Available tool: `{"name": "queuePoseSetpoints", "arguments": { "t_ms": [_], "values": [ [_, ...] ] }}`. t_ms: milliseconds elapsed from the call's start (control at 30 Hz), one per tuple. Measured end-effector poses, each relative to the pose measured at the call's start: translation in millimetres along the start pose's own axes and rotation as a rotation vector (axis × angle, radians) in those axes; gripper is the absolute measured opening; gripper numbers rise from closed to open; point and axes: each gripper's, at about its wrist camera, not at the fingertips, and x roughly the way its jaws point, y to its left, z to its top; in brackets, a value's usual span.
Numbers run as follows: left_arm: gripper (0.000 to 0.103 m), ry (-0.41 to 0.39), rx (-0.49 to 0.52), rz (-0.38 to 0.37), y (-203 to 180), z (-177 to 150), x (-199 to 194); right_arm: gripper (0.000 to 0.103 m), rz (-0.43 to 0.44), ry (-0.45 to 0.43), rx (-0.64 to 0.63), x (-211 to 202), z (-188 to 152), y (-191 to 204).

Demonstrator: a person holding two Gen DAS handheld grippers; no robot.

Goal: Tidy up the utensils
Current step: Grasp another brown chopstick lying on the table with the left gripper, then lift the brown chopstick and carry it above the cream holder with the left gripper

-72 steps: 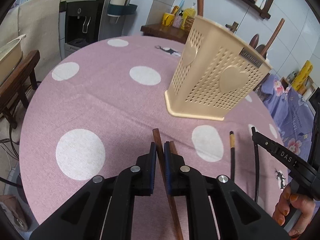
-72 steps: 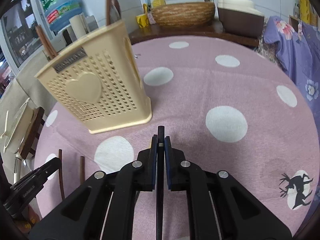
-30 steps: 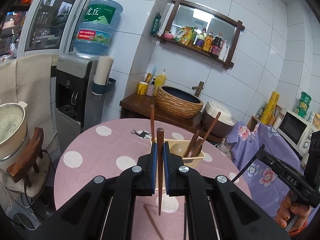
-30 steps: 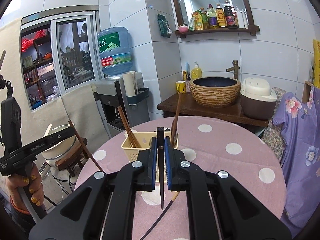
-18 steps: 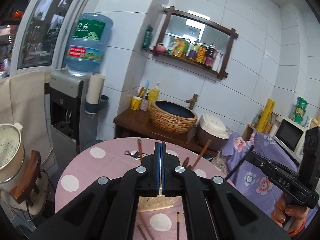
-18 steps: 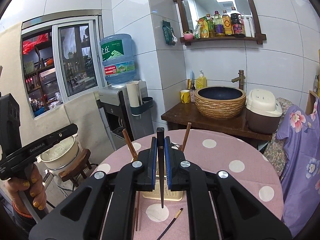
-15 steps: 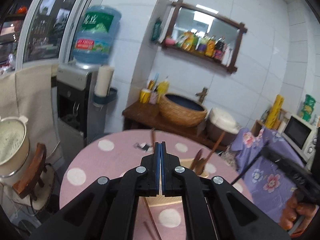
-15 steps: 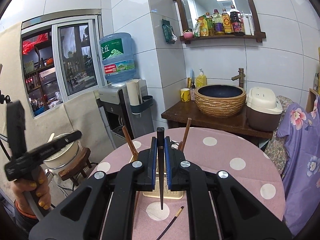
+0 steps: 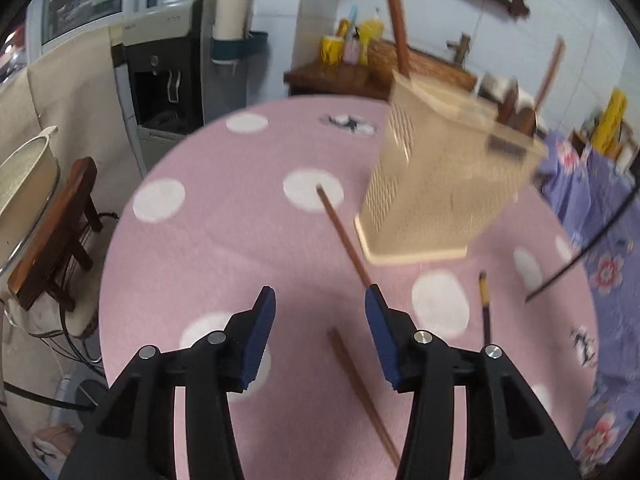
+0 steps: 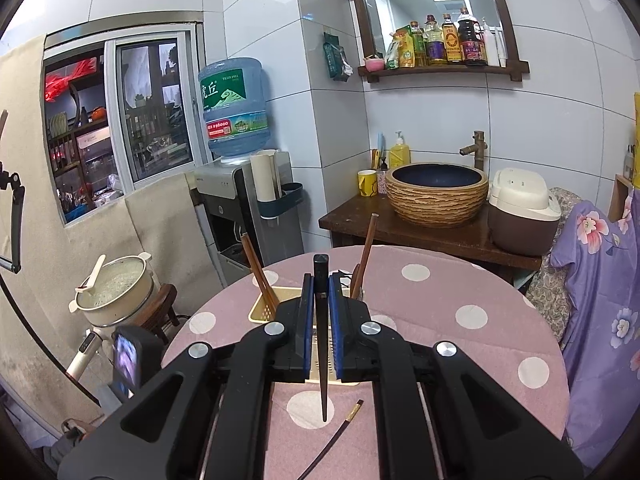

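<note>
The left gripper (image 9: pixel 320 312) is spread wide above the pink dotted tablecloth (image 9: pixel 208 248), with nothing between its blue pads (image 9: pixel 256 336). The cream utensil basket (image 9: pixel 448 184) stands on the cloth ahead and to the right of this gripper, blurred in the left wrist view. A brown chopstick (image 9: pixel 344 236) slants across the cloth from a white dot toward the gripper's right finger, passing just beside the basket's near corner; whether its lower end touches that finger cannot be told. A second brown chopstick (image 9: pixel 364 392) lies on the cloth on the near side of the basket, between the two fingers. A dark chopstick with a yellow band (image 9: pixel 485 304) lies to the right of that, also on the basket's near side. Brown wooden handles (image 9: pixel 396 36) stick up out of the basket.

The right gripper (image 10: pixel 320 320) is closed narrow on a black chopstick (image 10: pixel 321 340), which hangs point down between the pads, above the basket (image 10: pixel 264 312). In the right wrist view two brown sticks (image 10: pixel 366 248) lean out of the basket, and the banded dark chopstick (image 10: pixel 340 432) lies on the cloth (image 10: pixel 440 320) on the basket's near side.
</note>
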Motion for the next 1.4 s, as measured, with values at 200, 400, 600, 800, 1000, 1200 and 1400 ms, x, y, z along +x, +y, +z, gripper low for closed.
{"name": "queuePoseSetpoints", "arguments": {
  "t_ms": [200, 400, 600, 800, 1000, 1200, 1400],
  "values": [
    [0.044, 0.05, 0.033, 0.042, -19.2, -30.9, 14.6, 0.008, 0.006, 0.009, -0.002, 2.1, -8.2, 3.9],
    [0.029, 0.077, 0.0, 0.068, -22.4, -38.5, 31.0, 0.008, 0.006, 0.01, 0.002, -0.5, -14.1, 4.6],
    [0.012, 0.048, 0.019, 0.127, -28.6, -35.0, 38.0, 0.008, 0.004, 0.013, 0.009, -1.2, -17.4, 4.5],
    [0.008, 0.054, -0.025, 0.085, -21.3, -24.7, 41.8, 0.008, -0.003, 0.009, 0.006, -1.6, -18.6, 4.5],
    [0.007, -0.038, -0.059, 0.019, -16.0, -5.4, 9.5, 0.008, -0.005, 0.009, 0.006, -1.2, -18.1, 4.2],
    [0.007, -0.187, -0.084, -0.069, -8.8, 19.6, -53.0, 0.008, -0.002, 0.002, 0.006, -3.2, -17.2, 4.2],
    [0.007, -0.322, -0.064, -0.096, -9.8, 34.7, -100.8, 0.008, 0.014, -0.008, 0.006, -7.0, -13.5, 6.3]
  ]
}}
